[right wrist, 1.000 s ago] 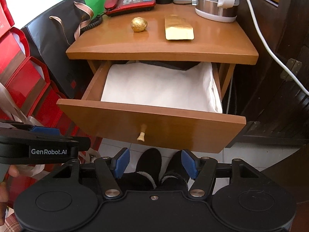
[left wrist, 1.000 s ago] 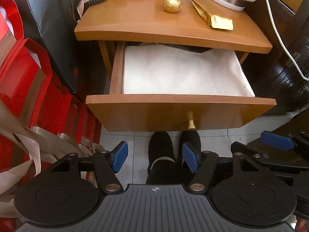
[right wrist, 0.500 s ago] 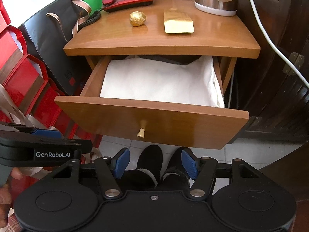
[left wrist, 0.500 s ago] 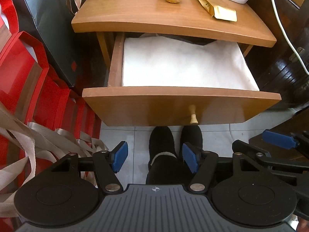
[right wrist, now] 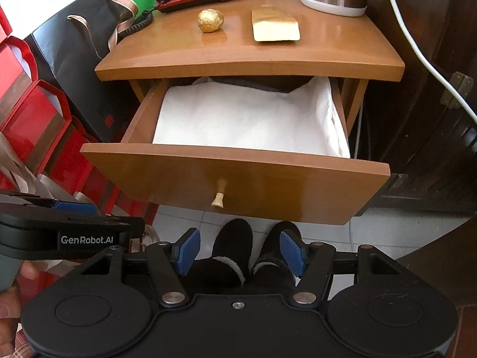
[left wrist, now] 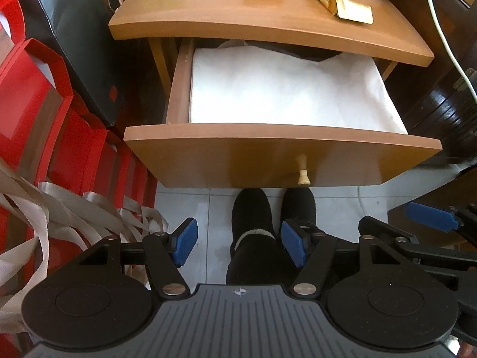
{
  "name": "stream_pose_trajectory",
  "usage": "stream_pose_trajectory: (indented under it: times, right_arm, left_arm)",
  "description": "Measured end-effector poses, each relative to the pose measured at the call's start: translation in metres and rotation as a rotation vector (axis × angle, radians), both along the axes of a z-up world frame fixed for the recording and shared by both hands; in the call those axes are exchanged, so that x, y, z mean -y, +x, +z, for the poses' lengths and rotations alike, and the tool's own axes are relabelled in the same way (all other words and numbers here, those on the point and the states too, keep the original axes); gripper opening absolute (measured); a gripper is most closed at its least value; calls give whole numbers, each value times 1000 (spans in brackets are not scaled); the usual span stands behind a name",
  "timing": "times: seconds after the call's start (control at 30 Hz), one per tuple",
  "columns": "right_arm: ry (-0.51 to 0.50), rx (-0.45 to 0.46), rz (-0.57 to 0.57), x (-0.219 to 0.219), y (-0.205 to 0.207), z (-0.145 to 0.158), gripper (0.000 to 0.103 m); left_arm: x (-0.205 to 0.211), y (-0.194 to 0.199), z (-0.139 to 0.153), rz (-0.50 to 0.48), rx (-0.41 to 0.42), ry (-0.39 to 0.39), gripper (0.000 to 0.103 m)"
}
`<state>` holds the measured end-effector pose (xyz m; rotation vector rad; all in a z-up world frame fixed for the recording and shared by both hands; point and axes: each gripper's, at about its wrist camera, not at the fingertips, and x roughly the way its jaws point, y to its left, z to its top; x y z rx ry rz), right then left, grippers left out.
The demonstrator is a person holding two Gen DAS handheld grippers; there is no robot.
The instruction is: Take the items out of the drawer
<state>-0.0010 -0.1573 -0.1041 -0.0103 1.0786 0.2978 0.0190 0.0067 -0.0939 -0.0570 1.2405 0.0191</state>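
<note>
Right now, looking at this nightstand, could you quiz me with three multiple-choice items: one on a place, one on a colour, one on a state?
1. Where does the gold foil ball sit?
A. on the nightstand top
B. inside the drawer
C. on the floor

2. What colour is the cloth lining the drawer?
A. red
B. white
C. green

3. How do both tools stand?
A. shut on the knob
B. shut on the cloth
C. open, holding nothing

Answers: 1 A, it lies beside the gold packet. 2 B, plain white cloth. 3 C, the left tool and right tool show only floor and slippers between their pads.
</note>
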Motion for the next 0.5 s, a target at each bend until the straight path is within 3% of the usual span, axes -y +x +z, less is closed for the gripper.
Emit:
stream_pose_trajectory:
  times: [0.5]
  right_arm:
    - [2,-30,-23,3,3,-11,58]
  left_arm:
    - [4,4,-11,-3,-29,6,66]
